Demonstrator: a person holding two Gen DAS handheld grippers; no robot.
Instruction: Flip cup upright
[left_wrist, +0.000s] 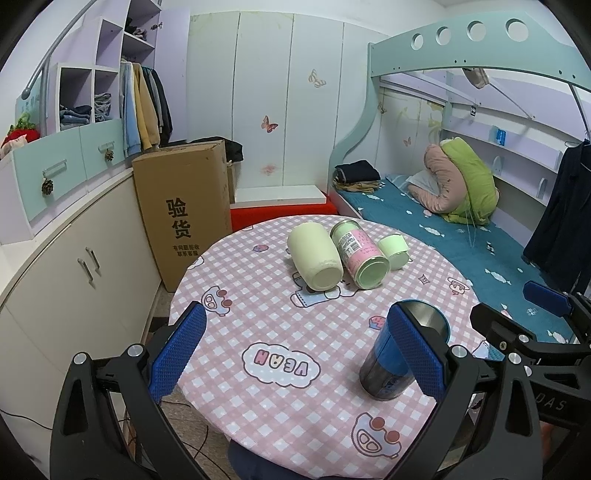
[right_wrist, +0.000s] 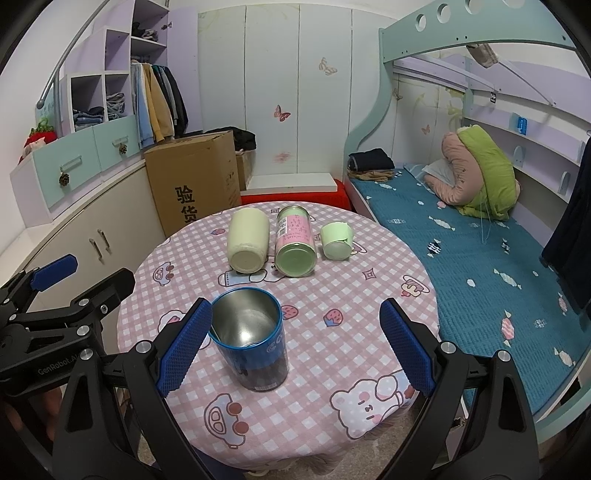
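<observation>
A blue steel cup (right_wrist: 249, 339) stands upright with its mouth up on the round checked table (right_wrist: 332, 280); it also shows in the left wrist view (left_wrist: 400, 354). My right gripper (right_wrist: 295, 347) is open, its left finger beside the cup, not gripping it. My left gripper (left_wrist: 299, 352) is open and empty, its right finger in front of the cup. Three cups lie on their sides at the table's far part: a cream cup (right_wrist: 248, 240), a pink and green cup (right_wrist: 294, 242) and a small pale green cup (right_wrist: 337, 240).
A cardboard box (right_wrist: 195, 181) stands behind the table to the left, beside white cabinets (right_wrist: 85, 240). A bunk bed with a teal mattress (right_wrist: 480, 258) runs along the right. Each gripper shows at the edge of the other's view.
</observation>
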